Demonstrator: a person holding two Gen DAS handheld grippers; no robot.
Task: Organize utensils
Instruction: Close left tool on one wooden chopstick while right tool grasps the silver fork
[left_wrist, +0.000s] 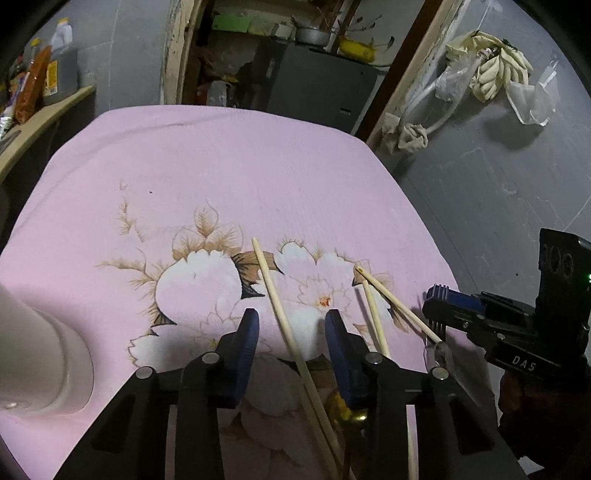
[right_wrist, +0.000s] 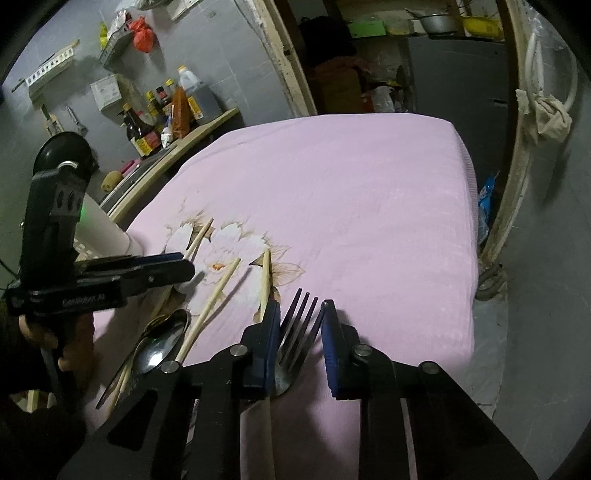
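Several pale wooden chopsticks lie on a pink flowered cloth (left_wrist: 221, 166). In the left wrist view, one chopstick (left_wrist: 275, 295) runs between the blue pads of my left gripper (left_wrist: 291, 325), which stands open with a gap on both sides. Two more chopsticks (left_wrist: 373, 314) lie crossed to its right, near my right gripper (left_wrist: 436, 295). In the right wrist view, a metal fork (right_wrist: 295, 332) lies between the pads of my right gripper (right_wrist: 301, 314); the right pad stands clear of it. A spoon (right_wrist: 162, 343) rests to the left, under my left gripper (right_wrist: 184, 266).
A white cylindrical holder (left_wrist: 40, 350) stands at the cloth's left edge. A shelf with bottles (right_wrist: 166, 107) runs along the wall at left. The table's right edge (right_wrist: 469, 221) drops to a grey floor. A dark doorway (left_wrist: 295, 74) opens behind.
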